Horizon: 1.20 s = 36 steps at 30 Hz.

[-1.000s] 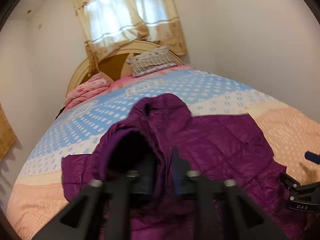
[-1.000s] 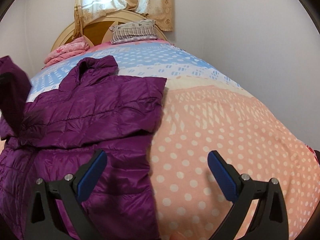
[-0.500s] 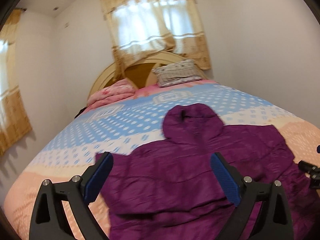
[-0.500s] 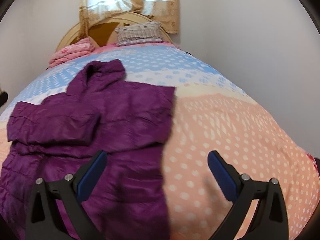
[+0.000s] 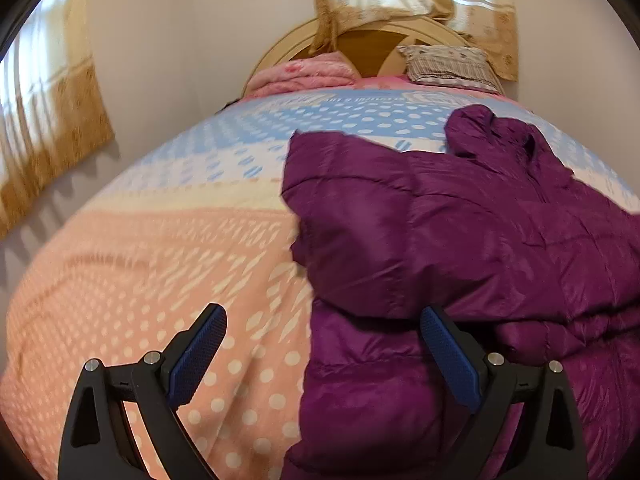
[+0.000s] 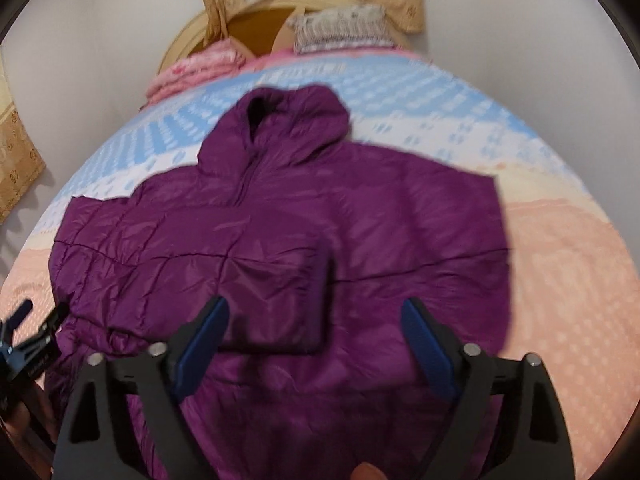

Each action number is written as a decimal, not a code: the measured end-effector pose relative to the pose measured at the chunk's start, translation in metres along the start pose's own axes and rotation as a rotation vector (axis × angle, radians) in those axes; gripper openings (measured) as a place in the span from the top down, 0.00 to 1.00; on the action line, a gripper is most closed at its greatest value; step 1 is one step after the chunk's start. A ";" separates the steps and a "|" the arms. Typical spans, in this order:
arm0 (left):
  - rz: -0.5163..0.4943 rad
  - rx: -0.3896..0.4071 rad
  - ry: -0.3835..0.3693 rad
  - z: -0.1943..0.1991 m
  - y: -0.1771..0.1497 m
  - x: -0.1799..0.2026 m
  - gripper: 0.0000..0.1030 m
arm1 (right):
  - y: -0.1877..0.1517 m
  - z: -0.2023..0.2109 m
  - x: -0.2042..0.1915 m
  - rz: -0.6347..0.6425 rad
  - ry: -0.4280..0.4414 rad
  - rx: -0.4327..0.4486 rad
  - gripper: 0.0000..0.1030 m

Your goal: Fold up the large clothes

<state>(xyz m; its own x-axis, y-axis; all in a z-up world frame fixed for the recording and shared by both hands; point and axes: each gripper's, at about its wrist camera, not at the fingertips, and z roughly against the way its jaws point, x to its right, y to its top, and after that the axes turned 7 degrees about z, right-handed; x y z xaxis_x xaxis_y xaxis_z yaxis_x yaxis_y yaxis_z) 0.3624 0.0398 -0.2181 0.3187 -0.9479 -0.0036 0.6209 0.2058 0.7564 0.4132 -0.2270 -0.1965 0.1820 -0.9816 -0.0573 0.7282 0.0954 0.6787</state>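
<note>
A purple quilted hooded jacket [image 5: 460, 240] lies front up on the bed, both sleeves folded across its chest, hood [image 6: 292, 120] towards the headboard. My left gripper [image 5: 324, 356] is open and low over the jacket's left edge; one pad is over the bedspread, the other over the purple fabric, gripping nothing. My right gripper [image 6: 316, 344] hovers over the jacket [image 6: 280, 220] near the folded sleeve's cuff [image 6: 276, 300]. Its jaws are closing, and no pad presses on cloth. The left gripper [image 6: 28, 340] shows at the left edge of the right wrist view.
The bedspread [image 5: 160, 280] is peach with white dots near me and blue further back. A folded pink blanket [image 5: 304, 74] and a striped pillow [image 5: 448, 64] lie by the wooden headboard [image 5: 360, 40]. Curtains [image 5: 44, 120] hang on the left wall.
My left gripper let go of the sleeve, opened wide and swung down to the jacket's left edge. My right gripper moved left over the jacket and its jaws narrowed.
</note>
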 end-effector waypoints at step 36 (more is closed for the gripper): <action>0.025 0.057 -0.046 0.022 0.055 0.001 0.05 | -0.035 0.078 0.073 -0.144 -0.292 0.098 0.52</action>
<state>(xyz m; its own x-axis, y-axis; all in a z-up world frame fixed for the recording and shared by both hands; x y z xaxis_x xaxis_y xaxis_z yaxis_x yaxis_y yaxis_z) 0.3814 0.0447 -0.1619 0.2999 -0.9529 0.0448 0.5705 0.2167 0.7922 0.3497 -0.3143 -0.1677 -0.1251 -0.9912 0.0443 0.6629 -0.0503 0.7470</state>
